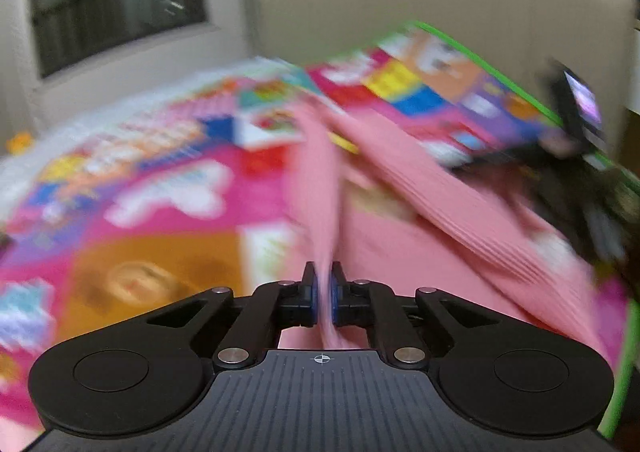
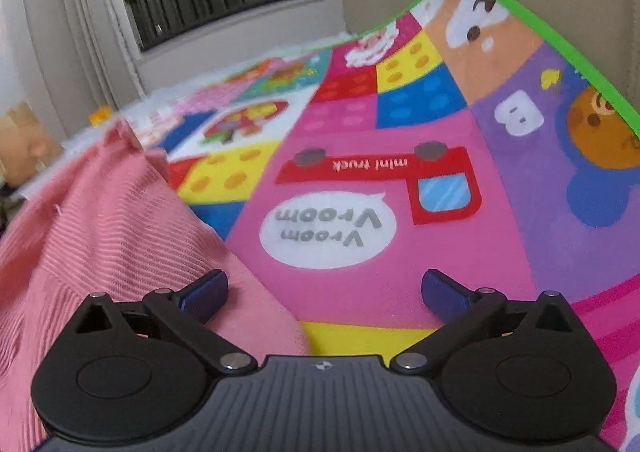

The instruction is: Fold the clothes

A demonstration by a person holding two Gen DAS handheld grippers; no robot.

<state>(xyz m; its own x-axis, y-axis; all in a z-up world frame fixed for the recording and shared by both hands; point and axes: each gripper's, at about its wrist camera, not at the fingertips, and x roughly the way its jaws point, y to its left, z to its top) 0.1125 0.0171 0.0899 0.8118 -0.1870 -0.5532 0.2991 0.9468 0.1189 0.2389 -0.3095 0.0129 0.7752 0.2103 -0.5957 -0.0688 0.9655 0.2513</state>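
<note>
While the pink ribbed garment (image 1: 420,211) lies spread over the colourful play mat (image 1: 160,211), a pinched fold of it is held between the closed jaws of the left gripper (image 1: 324,288), seen blurred in the left wrist view. Further right, the right gripper (image 2: 324,292) is shown with jaws spread wide and nothing between them, the garment's edge (image 2: 120,219) lying beside its left finger (image 2: 204,294) on the mat (image 2: 400,191).

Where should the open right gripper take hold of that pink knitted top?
Probably the near edge of the pink knitted top, just left of the open right gripper. It lies flat on the play mat there, so slide in low from the mat side. The left gripper already pinches another fold.
</note>
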